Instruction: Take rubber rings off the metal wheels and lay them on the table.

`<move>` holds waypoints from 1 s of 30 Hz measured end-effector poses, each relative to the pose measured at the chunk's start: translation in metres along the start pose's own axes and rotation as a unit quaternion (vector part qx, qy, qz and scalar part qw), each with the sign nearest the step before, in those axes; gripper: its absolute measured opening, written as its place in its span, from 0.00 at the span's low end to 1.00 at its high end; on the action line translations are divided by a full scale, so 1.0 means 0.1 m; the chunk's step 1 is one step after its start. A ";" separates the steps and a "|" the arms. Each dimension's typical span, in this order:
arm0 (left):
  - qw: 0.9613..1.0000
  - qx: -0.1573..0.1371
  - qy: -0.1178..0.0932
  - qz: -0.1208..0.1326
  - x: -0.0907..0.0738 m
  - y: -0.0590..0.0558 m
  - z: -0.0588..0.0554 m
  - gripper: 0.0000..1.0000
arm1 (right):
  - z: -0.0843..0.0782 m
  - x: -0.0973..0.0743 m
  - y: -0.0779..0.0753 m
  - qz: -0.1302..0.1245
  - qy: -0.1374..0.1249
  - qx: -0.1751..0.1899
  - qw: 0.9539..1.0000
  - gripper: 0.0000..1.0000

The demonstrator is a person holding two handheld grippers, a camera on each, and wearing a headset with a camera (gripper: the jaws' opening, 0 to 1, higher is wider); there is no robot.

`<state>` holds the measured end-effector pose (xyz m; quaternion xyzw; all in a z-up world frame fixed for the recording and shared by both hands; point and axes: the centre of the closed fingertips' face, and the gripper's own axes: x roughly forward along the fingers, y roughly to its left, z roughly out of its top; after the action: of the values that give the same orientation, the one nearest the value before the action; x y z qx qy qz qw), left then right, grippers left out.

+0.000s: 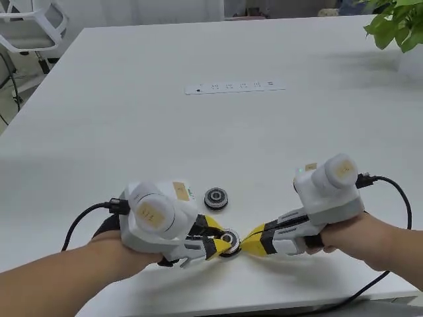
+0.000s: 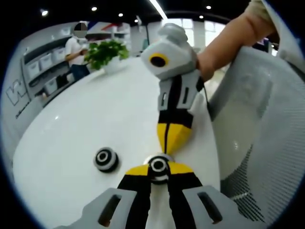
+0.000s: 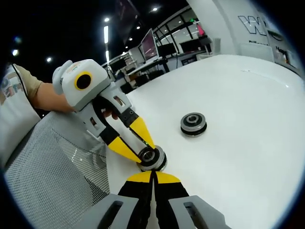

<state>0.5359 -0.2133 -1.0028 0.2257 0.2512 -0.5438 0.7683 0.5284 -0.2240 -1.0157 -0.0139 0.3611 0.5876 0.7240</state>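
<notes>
A small metal wheel (image 1: 229, 239) with a dark rubber ring sits between the yellow jaw tips of my left gripper (image 1: 223, 244), which is shut on it just above the table's near edge. In the left gripper view the wheel (image 2: 158, 165) is clamped on both sides. My right gripper (image 1: 246, 243) comes in from the right, jaws shut, with its tips touching the wheel's rim (image 3: 152, 156). Whether it pinches the ring I cannot tell. A second ringed wheel (image 1: 216, 197) lies flat on the table just behind, apart from both grippers.
The white table (image 1: 132, 119) stretches far ahead, and its near edge lies right under the grippers. A power strip (image 1: 234, 86) lies at mid-table. A green plant (image 1: 396, 23) stands at the far right corner and a white chair (image 1: 30, 26) at the far left.
</notes>
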 end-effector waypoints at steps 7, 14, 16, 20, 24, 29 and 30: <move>1.000 0.000 0.001 0.001 0.00 0.00 0.00 0.12 | 0.01 -0.02 -0.02 0.002 -0.011 0.030 0.999 0.00; 1.000 0.001 0.002 0.002 0.00 0.00 -0.01 0.12 | 0.07 -0.04 -0.03 0.003 -0.026 0.052 0.998 0.00; 1.000 0.000 0.003 0.003 0.01 0.00 -0.01 0.12 | 0.07 -0.04 -0.03 0.002 -0.029 0.061 0.998 0.00; 1.000 -0.004 0.005 0.007 0.01 0.01 0.00 0.12 | 0.10 -0.06 -0.03 0.005 -0.042 0.087 0.995 0.00; 1.000 -0.006 0.008 0.009 0.01 0.01 0.00 0.12 | 0.11 -0.06 -0.02 0.007 -0.044 0.083 0.996 0.00; 1.000 -0.003 0.011 0.011 0.02 0.01 -0.01 0.12 | 0.13 -0.05 0.03 0.012 -0.047 0.088 0.995 0.00; 1.000 -0.002 0.011 0.011 0.02 0.01 -0.01 0.12 | 0.13 -0.05 0.05 0.012 -0.047 0.088 0.995 0.00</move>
<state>0.5369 -0.2138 -1.0042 0.2331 0.2580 -0.5320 0.7720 0.5308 -0.2206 -1.0014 0.0817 0.3768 0.5626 0.7313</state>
